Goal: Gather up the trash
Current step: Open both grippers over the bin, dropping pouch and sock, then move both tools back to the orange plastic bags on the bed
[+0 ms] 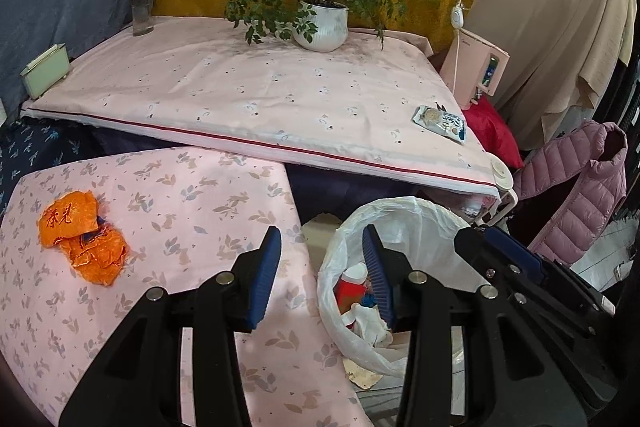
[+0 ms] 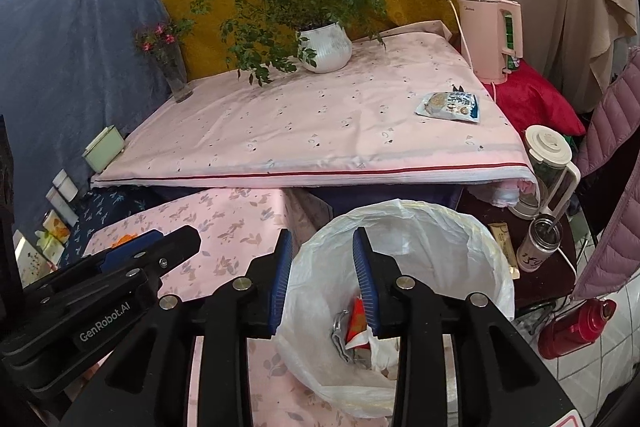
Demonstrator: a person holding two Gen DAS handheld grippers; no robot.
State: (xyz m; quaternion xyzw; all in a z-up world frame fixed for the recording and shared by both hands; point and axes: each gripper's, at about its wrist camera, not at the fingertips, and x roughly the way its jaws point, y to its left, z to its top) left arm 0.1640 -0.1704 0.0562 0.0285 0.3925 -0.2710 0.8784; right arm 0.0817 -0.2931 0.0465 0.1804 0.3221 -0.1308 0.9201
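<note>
A bin lined with a white plastic bag (image 1: 404,211) (image 2: 448,231) stands below the table edge, with red and white trash (image 1: 354,287) (image 2: 356,323) inside. My left gripper (image 1: 320,231) (image 2: 176,241) is open and empty, straddling the bin's left rim and the floral cloth. Over the bin mouth my right gripper (image 2: 323,233) (image 1: 476,235) is also open with nothing between its blue pads. A crumpled orange wrapper (image 1: 80,235) lies on the floral cloth to the left; only a sliver of it (image 2: 126,238) shows in the right wrist view. A blue-and-white snack packet (image 1: 440,123) (image 2: 450,105) lies near the table's right edge.
On the pink-covered table (image 1: 240,95) stand a potted plant (image 1: 320,27), a flower vase (image 1: 142,7) and a green box (image 1: 44,71). A pink kettle (image 2: 490,39), a blender jug (image 2: 548,171), a steel cup (image 2: 538,243), a red flask (image 2: 576,323) and a pink puffer jacket (image 1: 576,199) crowd the right.
</note>
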